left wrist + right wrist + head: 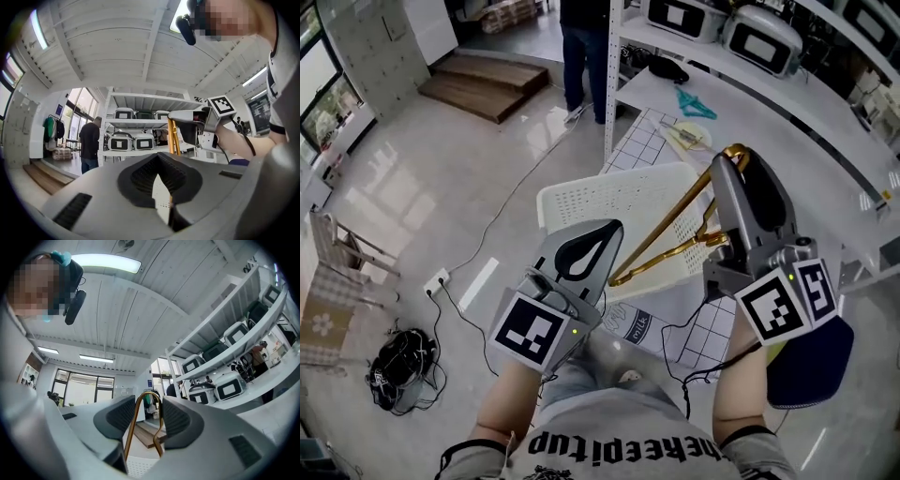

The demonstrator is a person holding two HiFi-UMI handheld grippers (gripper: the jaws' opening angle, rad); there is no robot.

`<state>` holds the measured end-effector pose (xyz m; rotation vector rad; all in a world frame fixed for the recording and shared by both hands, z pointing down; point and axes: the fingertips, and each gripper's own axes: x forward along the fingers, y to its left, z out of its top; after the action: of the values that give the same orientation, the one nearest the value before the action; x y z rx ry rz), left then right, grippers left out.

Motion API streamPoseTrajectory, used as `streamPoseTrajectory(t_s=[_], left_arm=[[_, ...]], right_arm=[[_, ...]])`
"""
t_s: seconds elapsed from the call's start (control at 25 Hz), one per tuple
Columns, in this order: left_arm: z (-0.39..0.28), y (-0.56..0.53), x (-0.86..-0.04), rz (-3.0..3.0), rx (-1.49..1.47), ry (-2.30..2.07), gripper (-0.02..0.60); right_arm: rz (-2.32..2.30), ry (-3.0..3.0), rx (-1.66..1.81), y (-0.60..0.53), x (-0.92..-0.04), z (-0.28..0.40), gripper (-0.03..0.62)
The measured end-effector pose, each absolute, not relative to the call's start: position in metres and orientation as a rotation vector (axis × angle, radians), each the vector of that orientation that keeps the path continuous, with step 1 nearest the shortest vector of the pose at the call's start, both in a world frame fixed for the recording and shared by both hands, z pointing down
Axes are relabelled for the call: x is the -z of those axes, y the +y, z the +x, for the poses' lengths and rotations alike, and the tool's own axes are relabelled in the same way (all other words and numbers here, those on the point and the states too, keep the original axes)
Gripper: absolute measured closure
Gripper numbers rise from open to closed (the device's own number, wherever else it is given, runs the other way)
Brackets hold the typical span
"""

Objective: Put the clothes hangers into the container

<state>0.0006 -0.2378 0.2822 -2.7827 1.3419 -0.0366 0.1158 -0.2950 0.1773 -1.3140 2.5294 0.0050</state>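
Gold metal clothes hanger (684, 251): hook clamped between the right gripper (147, 413) fingers, frame hanging over the white perforated plastic container (581, 202).
Left gripper (609, 230): fingers together, holding nothing.
Step, as judged: delivery. Next: lower the hanger into the container, then release.
Surface: white gridded surface (642, 141), with a teal hanger (694, 103).
Room: white shelf rack (611, 84), glossy floor (469, 178).

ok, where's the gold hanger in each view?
Head view: hanger centre-right, held by the right gripper over the basket.
Left gripper view: hanger just right of centre, beside the right gripper.
Right gripper view: its hook bottom centre, between the jaws.
Shared landmark: the shelf rack with appliances.
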Motion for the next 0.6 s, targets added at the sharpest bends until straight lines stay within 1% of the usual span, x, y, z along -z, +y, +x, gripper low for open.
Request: streamPoseTrajectory(t_s=[0.36, 0.6], left_arm=[[-0.024, -0.28, -0.282, -2.895, 0.044, 1.118, 0.561], [-0.027, -0.3, -0.284, -2.958, 0.043, 0.976, 0.561]], right_arm=[[-1.525, 2.411, 0.076, -0.321, -0.198, 0.099, 0.399], [-1.654, 2.337, 0.147, -0.327, -0.22, 0.097, 0.399]])
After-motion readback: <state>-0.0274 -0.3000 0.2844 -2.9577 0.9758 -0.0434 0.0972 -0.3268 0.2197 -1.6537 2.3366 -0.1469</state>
